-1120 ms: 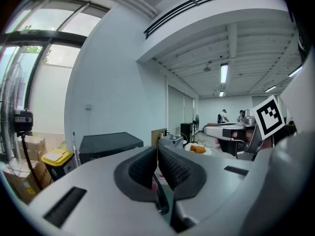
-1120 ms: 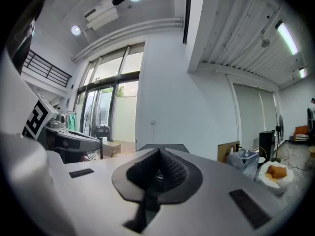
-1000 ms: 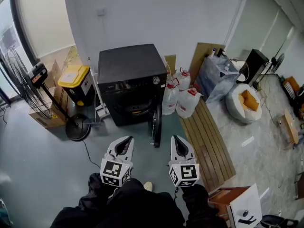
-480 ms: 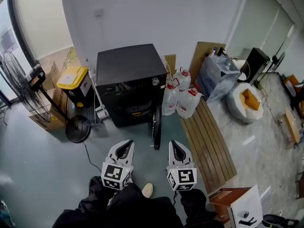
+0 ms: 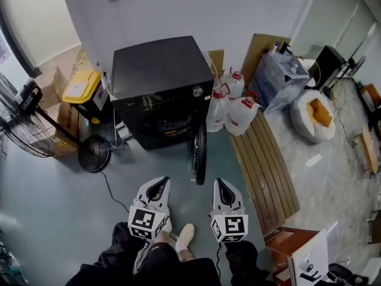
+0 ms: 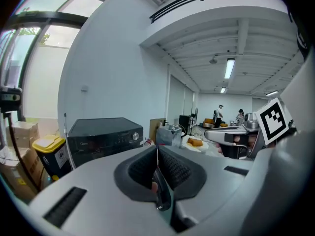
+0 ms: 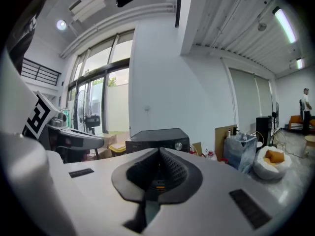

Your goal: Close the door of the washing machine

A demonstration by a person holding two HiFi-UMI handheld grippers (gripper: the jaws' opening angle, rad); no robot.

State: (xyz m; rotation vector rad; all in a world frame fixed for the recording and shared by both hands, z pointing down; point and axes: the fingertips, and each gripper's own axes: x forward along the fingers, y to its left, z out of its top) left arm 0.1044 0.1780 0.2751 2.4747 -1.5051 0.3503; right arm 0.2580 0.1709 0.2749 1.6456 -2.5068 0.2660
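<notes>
One washer (image 5: 158,85) against the wall, its one door (image 5: 199,154) swung open toward me, three jugs (image 5: 241,117) beside it, my left hand-held gripper (image 5: 159,185) and right hand-held gripper (image 5: 220,185) both pressed together, empty, well short of the door, two far-off people (image 6: 220,113) in left gripper view, not head view.

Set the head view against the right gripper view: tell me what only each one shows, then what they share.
Only the head view shows the wooden slatted board on the floor and the person's shoe. Only the right gripper view shows the ceiling strip light, the tall windows and a distant person. Both show the black washing machine, the yellow-lidded bin and the white beanbag.
</notes>
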